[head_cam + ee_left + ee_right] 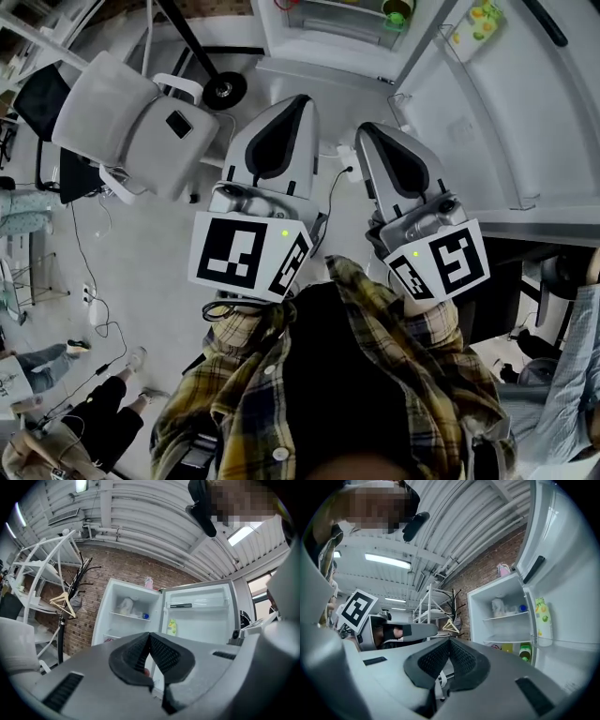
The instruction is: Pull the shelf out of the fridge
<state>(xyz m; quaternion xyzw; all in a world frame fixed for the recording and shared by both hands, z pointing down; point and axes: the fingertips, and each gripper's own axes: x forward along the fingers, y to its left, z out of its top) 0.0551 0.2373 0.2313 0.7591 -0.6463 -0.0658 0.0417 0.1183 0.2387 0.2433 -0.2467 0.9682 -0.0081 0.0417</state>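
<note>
brick wall behind, shelf lies well beyond left hand-held gripper.

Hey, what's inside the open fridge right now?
On the upper shelf sit a white bundle and a small blue item; lower down, a yellow container and a green container. A yellow-green bottle stands in the door. The lower part of the fridge is hidden behind the right gripper.

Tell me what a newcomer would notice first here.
The white fridge standing wide open against the brick wall, its door swung right, dominates the left gripper view. In the head view, the left gripper and right gripper fill the middle, side by side, jaws shut and empty, pointing toward it. A grey chair sits to their left.
</note>
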